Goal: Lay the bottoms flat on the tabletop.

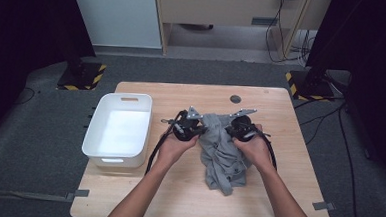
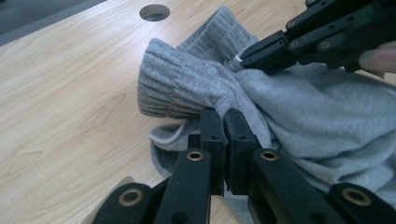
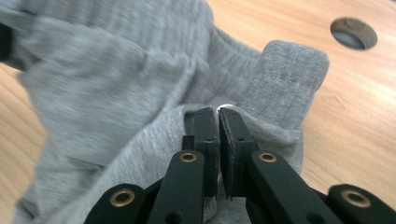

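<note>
Centrally on the wooden tabletop (image 1: 186,198) lies a grey knitted garment (image 1: 223,157), crumpled and bunched, its lower part spread toward the person's side and its upper edge pulled up between the two hands. In the left gripper view the garment's ribbed cuff or hem (image 2: 180,86) folds over just above the black jaws, and the cloth is soft and creased all around them. The left gripper (image 1: 189,126) has its jaws pressed together on a fold of this grey fabric, the pads meeting with only the cloth between them. The right gripper (image 1: 241,127) is likewise clamped on the garment: in the right gripper view its jaws stand nearly touching, pinching the fabric just below a ribbed grey tab (image 3: 285,84) that stands upright. In the left gripper view the right gripper (image 2: 243,59) comes in from the upper right, its tips nipping the cloth close to the ribbed fold, with a fingertip (image 2: 378,58) showing at the edge. Both hands sit side by side near the middle of the tabletop, the left hand (image 1: 176,146) and the right hand (image 1: 253,150) each wrapped round its gripper, black cables trailing back along the forearms. To the left of the garment, well apart from it, stands a white plastic bin (image 1: 94,133) with a handle slot in its far wall. A round cable hole (image 1: 235,98) lies in the wood beyond the grippers.
</note>
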`<state>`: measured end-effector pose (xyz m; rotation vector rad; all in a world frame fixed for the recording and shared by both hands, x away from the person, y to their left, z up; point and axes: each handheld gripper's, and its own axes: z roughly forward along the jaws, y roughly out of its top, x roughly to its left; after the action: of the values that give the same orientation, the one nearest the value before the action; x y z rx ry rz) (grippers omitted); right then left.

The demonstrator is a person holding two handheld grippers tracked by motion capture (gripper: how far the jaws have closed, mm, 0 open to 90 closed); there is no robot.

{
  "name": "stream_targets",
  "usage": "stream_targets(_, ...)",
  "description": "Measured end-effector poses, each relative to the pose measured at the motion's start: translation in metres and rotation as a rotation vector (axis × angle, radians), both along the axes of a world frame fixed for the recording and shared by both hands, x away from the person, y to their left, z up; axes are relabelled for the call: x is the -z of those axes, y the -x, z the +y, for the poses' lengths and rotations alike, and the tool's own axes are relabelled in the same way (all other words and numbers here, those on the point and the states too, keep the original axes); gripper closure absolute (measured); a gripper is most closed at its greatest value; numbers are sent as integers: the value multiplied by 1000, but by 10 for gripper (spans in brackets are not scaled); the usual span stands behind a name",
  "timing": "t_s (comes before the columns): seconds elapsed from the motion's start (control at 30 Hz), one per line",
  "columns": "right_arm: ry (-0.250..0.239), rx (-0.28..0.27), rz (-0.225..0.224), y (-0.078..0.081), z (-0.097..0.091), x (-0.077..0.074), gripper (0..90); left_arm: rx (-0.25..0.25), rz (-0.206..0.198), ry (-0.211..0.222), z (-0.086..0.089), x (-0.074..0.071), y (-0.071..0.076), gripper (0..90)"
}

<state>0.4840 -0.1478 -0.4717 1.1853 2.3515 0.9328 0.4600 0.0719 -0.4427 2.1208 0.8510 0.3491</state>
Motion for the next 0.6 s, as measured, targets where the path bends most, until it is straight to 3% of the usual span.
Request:
stream_targets(0.2, -14, -26, -27, 3, 6, -12, 870, -5, -2, -19, -1, -5, -3, 882)
stream_targets(0.6, -24, -7, -62, 5, -13, -32, 872, -51, 5, -27, 21, -6, -9, 885)
